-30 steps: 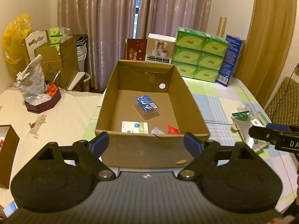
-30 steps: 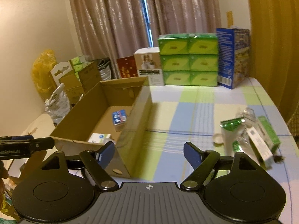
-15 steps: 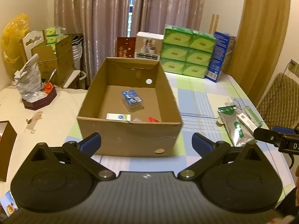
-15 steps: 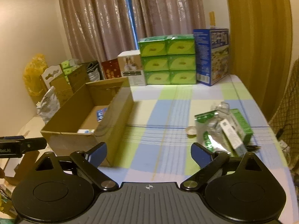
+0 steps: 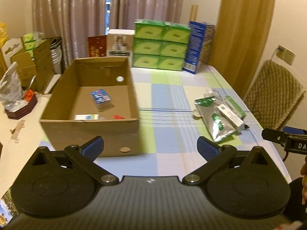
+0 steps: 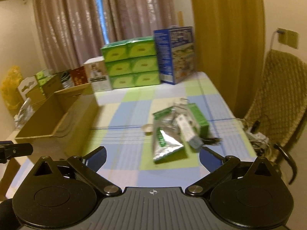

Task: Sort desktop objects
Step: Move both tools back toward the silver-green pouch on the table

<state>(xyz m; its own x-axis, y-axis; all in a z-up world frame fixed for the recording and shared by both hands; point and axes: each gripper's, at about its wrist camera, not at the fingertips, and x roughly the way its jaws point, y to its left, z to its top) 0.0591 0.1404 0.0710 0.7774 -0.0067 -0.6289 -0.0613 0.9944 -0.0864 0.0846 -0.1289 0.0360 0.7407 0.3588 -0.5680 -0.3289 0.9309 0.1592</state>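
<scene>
Both claws hang low over the near edge of the checked tabletop [image 5: 168,99], angled down toward it. The left claw [image 5: 150,147] has its jaws spread wide with nothing between them, just in front of the cardboard box [image 5: 90,132]. The right claw [image 6: 152,156] has jaws that are opening, now almost full width, also empty, with the little heap of packets just beyond its fingertips.

The cardboard box sits at the tabletop's left edge, open at the top. Inside it lie a clear case with a blue label [image 5: 101,97], a white and blue carton [image 5: 86,117] against the near wall, and a small red piece [image 5: 119,117] beside that carton.

To the right of the box the cloth is bare, a broad strip running back to the stacked green tissue packs [image 5: 160,45] and the tall blue box [image 5: 195,46] at the far edge. Past that strip lies the heap: a silver and green foil pouch [image 6: 165,140], a white carton [image 6: 187,132] leaning on it, a green carton [image 6: 199,118] behind, and a small round cap [image 6: 147,128] on the box side. A woven chair [image 6: 278,103] stands off the tabletop's right edge.
</scene>
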